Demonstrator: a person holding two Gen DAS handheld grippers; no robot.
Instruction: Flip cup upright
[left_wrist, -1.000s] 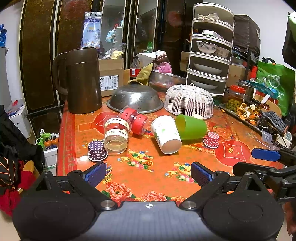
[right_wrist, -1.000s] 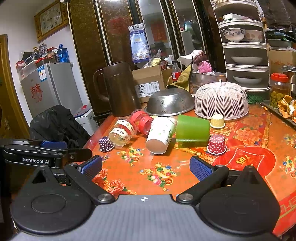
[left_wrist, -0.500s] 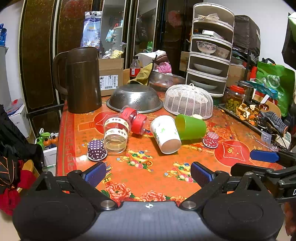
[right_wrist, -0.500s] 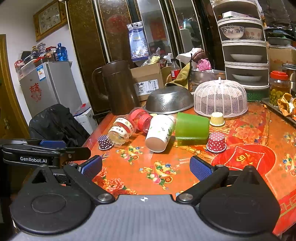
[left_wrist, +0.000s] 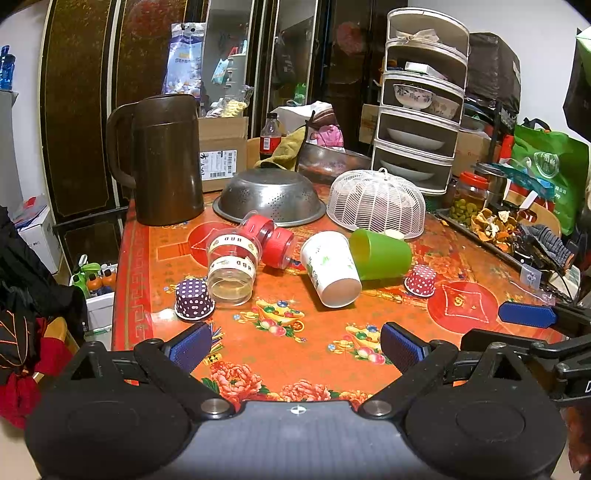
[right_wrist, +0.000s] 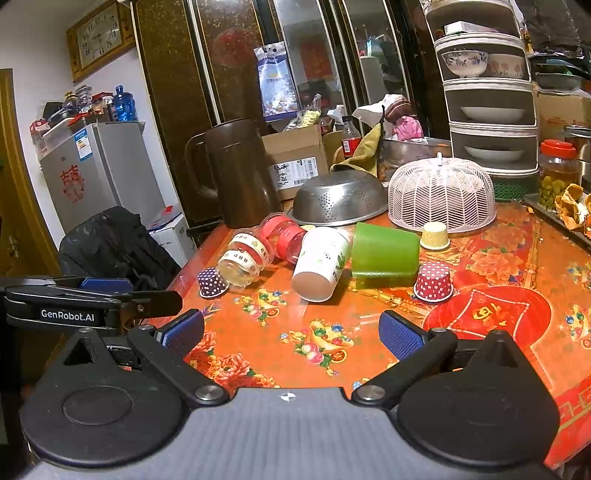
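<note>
Both tongs hover low over the near edge of the worktop (left_wrist: 280, 343), level and pointing forward at the clutter, each spread wide with nothing between its blue pads. The left tongs (left_wrist: 297, 347) sit left of the right tongs (right_wrist: 291, 334), whose side shows at the right edge of the left wrist view. The white cup (left_wrist: 331, 268) lies on its side in the middle of the worktop, its open mouth turned toward the cameras. A green cup (left_wrist: 382, 254) lies tipped over just beside it, touching or nearly so. To the left, a clear jar (left_wrist: 233, 268) and a red-lidded jar (left_wrist: 271, 236) also lie down. Small dotted cupcake cases, one purple (left_wrist: 194, 299) and one red (left_wrist: 421, 280), stand inverted nearby. Behind are a brown jug (left_wrist: 162, 158), a steel colander (left_wrist: 271, 197) and a white mesh cover (left_wrist: 376, 203)
</note>
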